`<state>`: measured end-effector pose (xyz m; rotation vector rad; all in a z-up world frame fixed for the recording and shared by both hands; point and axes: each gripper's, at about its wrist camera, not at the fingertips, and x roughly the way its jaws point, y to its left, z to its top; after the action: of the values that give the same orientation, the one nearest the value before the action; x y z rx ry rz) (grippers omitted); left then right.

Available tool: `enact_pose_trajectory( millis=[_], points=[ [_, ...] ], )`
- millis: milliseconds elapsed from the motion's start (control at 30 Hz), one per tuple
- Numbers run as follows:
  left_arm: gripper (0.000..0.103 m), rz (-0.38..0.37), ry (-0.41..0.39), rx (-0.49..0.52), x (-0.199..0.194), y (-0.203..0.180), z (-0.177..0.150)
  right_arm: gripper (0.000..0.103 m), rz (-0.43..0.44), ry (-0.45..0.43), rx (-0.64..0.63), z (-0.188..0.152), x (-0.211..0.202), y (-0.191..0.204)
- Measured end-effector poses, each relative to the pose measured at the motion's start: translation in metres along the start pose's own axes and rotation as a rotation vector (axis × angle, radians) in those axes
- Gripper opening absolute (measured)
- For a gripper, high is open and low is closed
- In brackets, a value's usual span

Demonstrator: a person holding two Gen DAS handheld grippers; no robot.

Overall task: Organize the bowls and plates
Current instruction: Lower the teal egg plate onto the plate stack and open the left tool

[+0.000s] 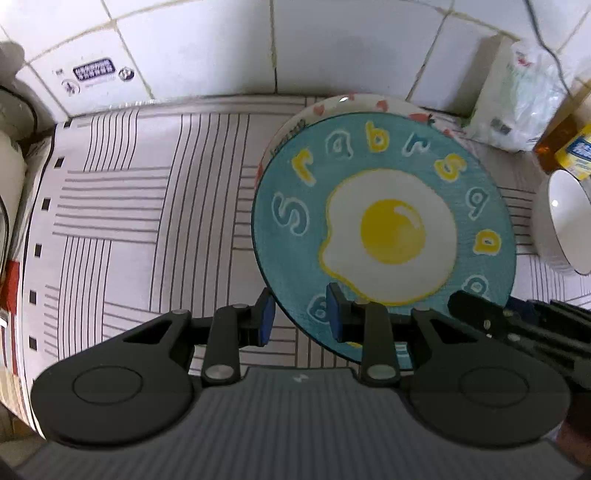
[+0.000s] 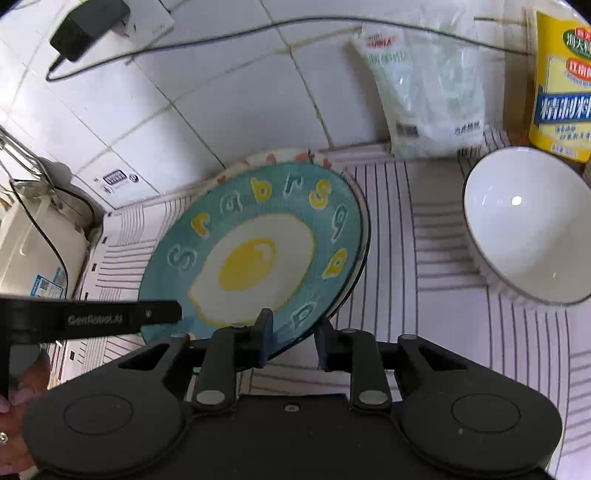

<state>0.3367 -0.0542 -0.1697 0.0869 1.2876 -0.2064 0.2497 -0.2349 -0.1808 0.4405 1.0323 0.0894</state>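
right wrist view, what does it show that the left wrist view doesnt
Only the right wrist view shows the black charger plugged into the wall and the whole white bowl.
Only the left wrist view shows the striped cloth's bare left half.
Both show the teal fried-egg plate lying on a heart-patterned plate, with each hand-held gripper straddling its near rim, jaws apart.

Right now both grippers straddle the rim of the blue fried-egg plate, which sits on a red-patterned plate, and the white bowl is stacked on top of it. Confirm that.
One detail is wrong: the white bowl is not stacked on the egg plate. The right wrist view shows it apart, to the right on the striped cloth. The rest holds: left gripper and right gripper straddle its rim, above the red-patterned plate.
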Motion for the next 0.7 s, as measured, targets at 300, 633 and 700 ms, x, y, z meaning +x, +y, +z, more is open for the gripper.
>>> enact_pose_trajectory(
  millis=[300, 633, 700],
  points=[
    [0.027, 0.034, 0.028, -0.032, 0.001, -0.003, 0.003, 0.039, -0.078, 0.032, -0.069, 0.005, 0.005, 0.017],
    [0.027, 0.066, 0.008, -0.056, 0.002, -0.013, 0.0, 0.043, -0.099, -0.059, -0.245, -0.002, -0.001, 0.012],
    [0.027, 0.076, 0.002, -0.055, 0.004, -0.016, -0.001, 0.043, -0.123, -0.086, -0.299, -0.005, -0.001, 0.011]
  ],
)
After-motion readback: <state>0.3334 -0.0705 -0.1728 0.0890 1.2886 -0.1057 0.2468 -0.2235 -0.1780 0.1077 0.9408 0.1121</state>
